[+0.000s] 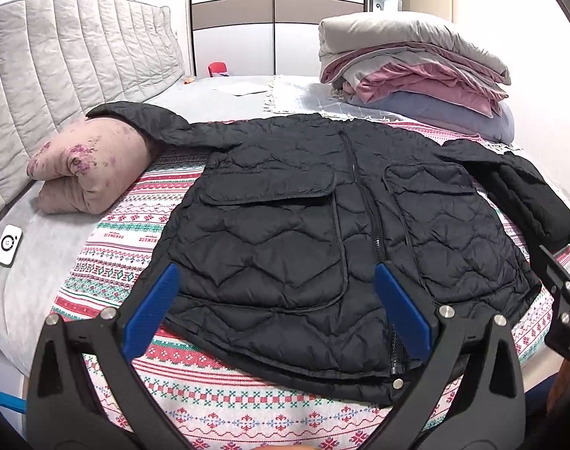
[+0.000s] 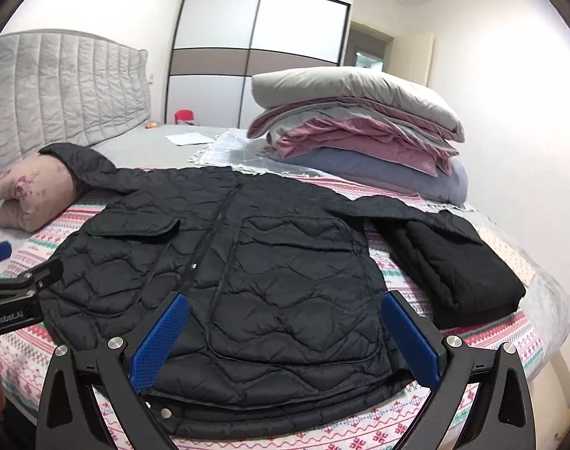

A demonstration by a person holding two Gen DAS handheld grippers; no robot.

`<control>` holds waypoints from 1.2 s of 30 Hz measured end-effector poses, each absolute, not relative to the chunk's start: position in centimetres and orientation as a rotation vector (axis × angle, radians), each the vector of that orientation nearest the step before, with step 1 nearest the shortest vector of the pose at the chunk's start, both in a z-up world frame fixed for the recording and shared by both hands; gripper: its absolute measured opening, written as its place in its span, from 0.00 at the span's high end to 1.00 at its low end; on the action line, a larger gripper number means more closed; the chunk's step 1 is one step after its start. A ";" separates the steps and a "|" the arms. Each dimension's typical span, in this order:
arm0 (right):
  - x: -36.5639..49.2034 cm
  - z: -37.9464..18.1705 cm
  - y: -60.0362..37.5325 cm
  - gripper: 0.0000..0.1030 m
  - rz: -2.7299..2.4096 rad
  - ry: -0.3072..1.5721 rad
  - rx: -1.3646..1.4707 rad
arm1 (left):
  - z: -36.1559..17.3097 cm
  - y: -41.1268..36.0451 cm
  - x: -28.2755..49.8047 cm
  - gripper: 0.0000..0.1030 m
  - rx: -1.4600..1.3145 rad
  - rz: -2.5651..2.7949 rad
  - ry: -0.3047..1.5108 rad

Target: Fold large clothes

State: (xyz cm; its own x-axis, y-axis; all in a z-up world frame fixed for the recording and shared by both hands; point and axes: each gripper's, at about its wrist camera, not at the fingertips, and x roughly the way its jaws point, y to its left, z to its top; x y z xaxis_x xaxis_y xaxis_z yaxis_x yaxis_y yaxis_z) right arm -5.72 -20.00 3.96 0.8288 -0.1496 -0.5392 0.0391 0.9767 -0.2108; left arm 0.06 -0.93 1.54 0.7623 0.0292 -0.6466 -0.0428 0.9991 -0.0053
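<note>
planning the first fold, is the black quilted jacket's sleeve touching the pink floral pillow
Touching. The left wrist view shows the black quilted jacket's sleeve draped over the pink floral pillow.

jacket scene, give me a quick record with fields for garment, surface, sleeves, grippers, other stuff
garment: black quilted jacket, spread flat, front up, zipped
surface: patterned blanket on the bed
sleeves: one draped over a pink pillow; the other bent down beside the body
left gripper: open, over the hem, holding nothing
right gripper: open, over the hem, holding nothing
other: stack of folded bedding behind the jacket
</note>
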 end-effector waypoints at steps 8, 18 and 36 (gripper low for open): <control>-5.7 3.1 -20.1 0.00 -0.067 0.574 -0.199 | 1.4 0.4 0.2 0.00 -0.019 0.076 0.695; -4.6 1.1 -24.5 0.00 -0.118 0.706 -0.137 | 0.9 2.0 0.6 0.00 -0.041 0.115 0.725; -1.6 -5.0 -34.5 0.00 -0.284 1.061 0.092 | -4.1 9.2 5.7 0.02 -0.215 0.254 0.989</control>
